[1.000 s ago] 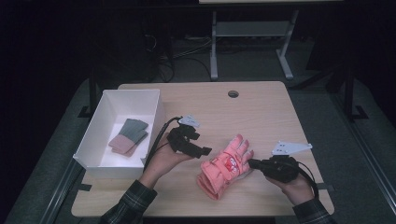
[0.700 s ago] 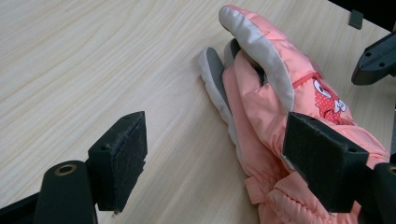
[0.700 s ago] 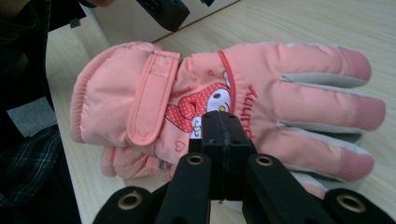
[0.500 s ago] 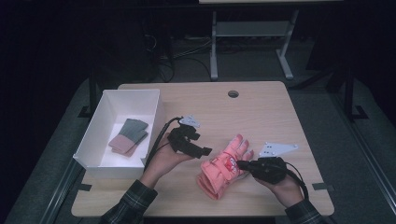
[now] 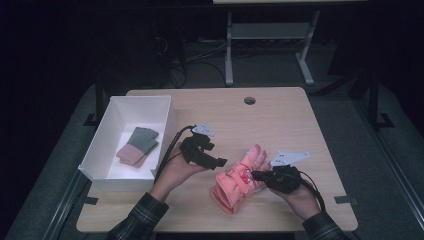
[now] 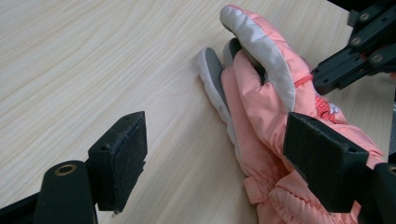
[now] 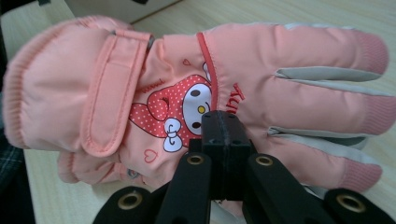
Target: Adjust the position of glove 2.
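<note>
- 1 pink padded glove [image 5: 237, 179], lying on the wooden table [image 5: 280, 120] near its front edge, between the 2 hands; cuff toward the person, fingers pointing away and to the right.
- Glove detail, right gripper view: salmon-pink shell [image 7: 154, 84], ribbed knit cuff, wide strap across the wrist, grey inserts between the fingers, ribbed pink fingertips; printed cartoon rabbit face with a red polka-dot hood and bow, small hearts, red lettering partly hidden.
- Glove detail, left gripper view: grey and white palm-side trim [image 6: 261, 42] along the finger edges.
- 1 left gripper [image 5: 220, 161], held just left of the glove; jaws spread wide, nothing between them, 1 pad close beside the glove's side.
- 1 right gripper [image 5: 254, 175], at the glove's right edge; jaws pressed together, tips against the printed back of the glove; whether fabric is pinched between them cannot be told.
- 1 white box [image 5: 116, 172] at the table's left, holding folded fabric pieces [image 5: 138, 145] in grey-green and pink.
</note>
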Demonstrator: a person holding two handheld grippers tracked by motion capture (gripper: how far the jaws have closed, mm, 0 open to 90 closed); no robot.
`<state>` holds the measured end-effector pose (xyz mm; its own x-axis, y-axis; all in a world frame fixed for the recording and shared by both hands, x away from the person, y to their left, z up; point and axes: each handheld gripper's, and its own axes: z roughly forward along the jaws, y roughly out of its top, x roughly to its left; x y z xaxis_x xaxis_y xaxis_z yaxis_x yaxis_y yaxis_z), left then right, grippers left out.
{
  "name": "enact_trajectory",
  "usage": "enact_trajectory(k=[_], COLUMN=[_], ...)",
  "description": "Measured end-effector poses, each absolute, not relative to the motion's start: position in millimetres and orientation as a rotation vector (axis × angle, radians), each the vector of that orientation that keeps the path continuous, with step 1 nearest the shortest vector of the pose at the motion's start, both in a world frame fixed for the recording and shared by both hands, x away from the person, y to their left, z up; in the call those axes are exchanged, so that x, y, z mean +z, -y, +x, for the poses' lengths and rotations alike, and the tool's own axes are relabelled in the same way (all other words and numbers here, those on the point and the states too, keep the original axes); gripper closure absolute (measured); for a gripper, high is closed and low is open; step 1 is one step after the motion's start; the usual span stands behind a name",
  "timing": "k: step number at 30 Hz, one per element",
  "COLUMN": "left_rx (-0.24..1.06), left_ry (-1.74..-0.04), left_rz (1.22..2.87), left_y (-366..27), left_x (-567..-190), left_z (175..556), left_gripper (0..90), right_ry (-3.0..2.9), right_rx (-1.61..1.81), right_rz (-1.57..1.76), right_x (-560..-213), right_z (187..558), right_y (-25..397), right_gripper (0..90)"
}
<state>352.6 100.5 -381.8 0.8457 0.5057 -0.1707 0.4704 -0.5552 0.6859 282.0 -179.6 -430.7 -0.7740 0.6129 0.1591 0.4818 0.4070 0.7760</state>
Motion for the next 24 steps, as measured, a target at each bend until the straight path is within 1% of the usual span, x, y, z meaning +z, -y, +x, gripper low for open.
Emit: enact_trajectory(k=[13, 24], left_rx=[0.036, -0.027], left_ry=[-0.676, -0.631], left_rz=[2.277, 2.272], left_y=[-92.6, -62.3], left_x=[-385.5, -399.5], left_z=[351.7, 351.2], left_gripper=[21.2, 20.4], right_ry=[-2.56, -2.572], right_rx=[1.203, 1.173], right_rz=[0.987, 0.992], right_x=[-448.9, -453.6], right_z=[287.1, 289.1], right_y=[163.6, 158.5], right_gripper=[90.0, 90.0])
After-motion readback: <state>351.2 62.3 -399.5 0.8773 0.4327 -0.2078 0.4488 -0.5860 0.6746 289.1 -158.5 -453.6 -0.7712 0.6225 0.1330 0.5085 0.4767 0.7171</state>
